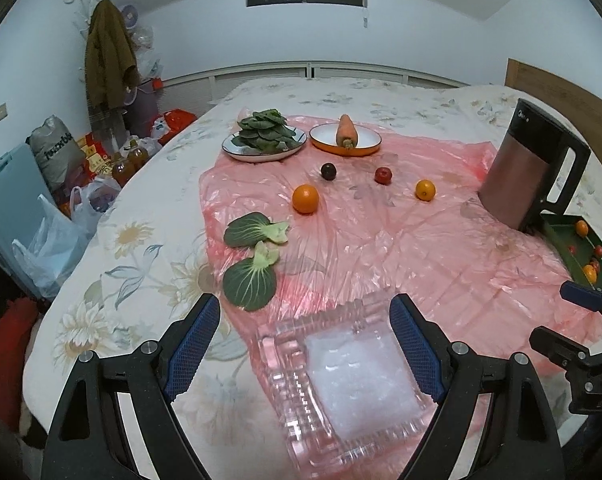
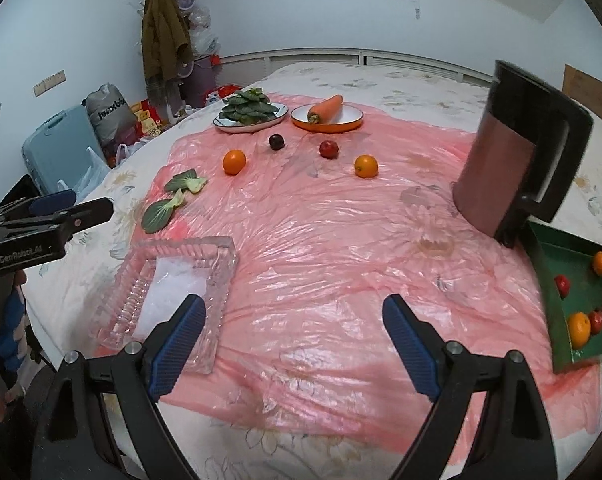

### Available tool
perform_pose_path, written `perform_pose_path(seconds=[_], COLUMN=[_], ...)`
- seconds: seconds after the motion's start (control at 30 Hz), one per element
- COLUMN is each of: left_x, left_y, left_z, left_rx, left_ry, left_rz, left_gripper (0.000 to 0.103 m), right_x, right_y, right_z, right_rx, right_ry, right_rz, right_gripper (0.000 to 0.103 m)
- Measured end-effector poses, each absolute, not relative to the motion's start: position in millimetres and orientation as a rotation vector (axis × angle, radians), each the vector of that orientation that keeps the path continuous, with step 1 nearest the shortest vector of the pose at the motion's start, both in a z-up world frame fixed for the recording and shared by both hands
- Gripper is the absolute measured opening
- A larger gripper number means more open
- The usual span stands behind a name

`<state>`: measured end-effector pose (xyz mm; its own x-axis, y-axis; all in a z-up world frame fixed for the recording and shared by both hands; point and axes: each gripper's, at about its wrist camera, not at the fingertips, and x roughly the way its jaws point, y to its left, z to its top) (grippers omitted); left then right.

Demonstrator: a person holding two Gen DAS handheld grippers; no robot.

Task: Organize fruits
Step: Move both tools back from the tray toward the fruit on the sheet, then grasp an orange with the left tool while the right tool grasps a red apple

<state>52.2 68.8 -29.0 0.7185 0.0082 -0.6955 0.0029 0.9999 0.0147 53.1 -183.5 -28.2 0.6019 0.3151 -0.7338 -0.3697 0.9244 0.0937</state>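
On the pink plastic sheet (image 2: 321,240) lie two oranges (image 2: 234,161) (image 2: 366,166), a dark plum (image 2: 276,141) and a red fruit (image 2: 328,149). They also show in the left wrist view: oranges (image 1: 305,199) (image 1: 425,190), plum (image 1: 328,171), red fruit (image 1: 383,175). A green tray (image 2: 549,264) at the right holds several small fruits. My left gripper (image 1: 305,344) is open above a clear glass dish (image 1: 301,400). My right gripper (image 2: 293,340) is open and empty over the sheet.
A plate of greens (image 2: 249,110) and an orange bowl (image 2: 353,122) with a carrot (image 2: 325,108) stand at the back. Two loose bok choy leaves (image 2: 169,204) lie left. A brown kettle (image 2: 513,152) stands right by the tray. Bags and a suitcase (image 2: 57,148) sit beside the bed.
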Motion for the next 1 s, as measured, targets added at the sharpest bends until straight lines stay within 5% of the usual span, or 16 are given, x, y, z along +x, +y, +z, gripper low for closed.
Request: perform_pose_path(seconds=[1.0], left_x=[190.1], left_y=[40.2], left_z=[-56.2], left_rx=[0.152], left_ry=[0.787], left_rz=[-0.032], left_gripper=[0.083], right_x=[181.5], right_y=[-171.4], right_z=[-64.9], right_rx=[-0.027], right_ry=[0.842], right_rz=[0.458], right_gripper=[0.103])
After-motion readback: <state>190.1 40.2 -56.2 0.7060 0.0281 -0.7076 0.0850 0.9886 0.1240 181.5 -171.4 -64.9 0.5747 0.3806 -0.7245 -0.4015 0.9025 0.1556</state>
